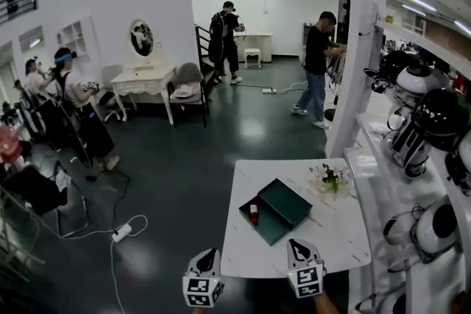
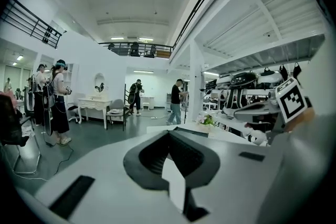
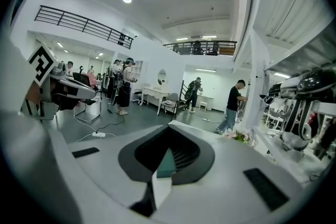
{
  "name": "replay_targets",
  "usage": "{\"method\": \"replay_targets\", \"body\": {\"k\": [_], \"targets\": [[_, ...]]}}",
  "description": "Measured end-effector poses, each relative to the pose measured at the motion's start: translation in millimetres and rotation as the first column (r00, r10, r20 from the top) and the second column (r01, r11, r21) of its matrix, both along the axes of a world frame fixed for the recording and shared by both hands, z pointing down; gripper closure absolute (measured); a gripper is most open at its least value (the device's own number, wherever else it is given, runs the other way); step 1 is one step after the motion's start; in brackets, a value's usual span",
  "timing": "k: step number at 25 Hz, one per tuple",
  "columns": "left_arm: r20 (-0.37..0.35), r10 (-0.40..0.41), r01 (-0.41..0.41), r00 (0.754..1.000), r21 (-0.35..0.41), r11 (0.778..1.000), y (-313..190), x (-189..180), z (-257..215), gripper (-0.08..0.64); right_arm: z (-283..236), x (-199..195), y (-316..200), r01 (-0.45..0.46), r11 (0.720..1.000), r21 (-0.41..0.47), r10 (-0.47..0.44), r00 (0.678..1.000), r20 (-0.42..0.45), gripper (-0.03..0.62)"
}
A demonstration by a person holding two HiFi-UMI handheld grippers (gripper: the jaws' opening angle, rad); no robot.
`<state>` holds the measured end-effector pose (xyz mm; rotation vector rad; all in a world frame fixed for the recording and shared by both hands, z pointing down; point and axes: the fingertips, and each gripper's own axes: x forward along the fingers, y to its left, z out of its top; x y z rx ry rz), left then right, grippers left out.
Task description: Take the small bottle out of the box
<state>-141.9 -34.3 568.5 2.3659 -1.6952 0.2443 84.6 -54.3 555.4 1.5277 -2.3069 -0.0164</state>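
An open dark green box lies on the white marble table. A small red bottle lies in the box's left half. My left gripper hovers off the table's near left corner, jaws shut and empty. My right gripper is over the table's near edge, just short of the box, also shut with nothing in it. In the left gripper view the box's lid shows just beyond the left gripper. In the right gripper view the box shows as a teal patch behind the right gripper.
A bunch of pale flowers lies at the table's far right corner. A white pillar and shelves with black and white devices stand to the right. A power strip and cable lie on the dark floor at left. Several people stand farther off.
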Motion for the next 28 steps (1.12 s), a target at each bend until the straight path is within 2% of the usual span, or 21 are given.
{"method": "replay_targets", "body": {"k": [19,28], "targets": [[0.050,-0.151,0.151,0.987,-0.014,0.988,-169.4,-5.9,-4.7,0.541,-5.7,-19.3,-196.0,0.168,0.986,-0.011,-0.168,0.986,0.023,0.572],[0.068,-0.186,0.189,0.980,-0.042,0.981,-210.5,-9.7,4.3,0.541,11.1,-41.8,-244.8,0.244,0.969,-0.048,-0.242,0.969,0.041,0.572]]}}
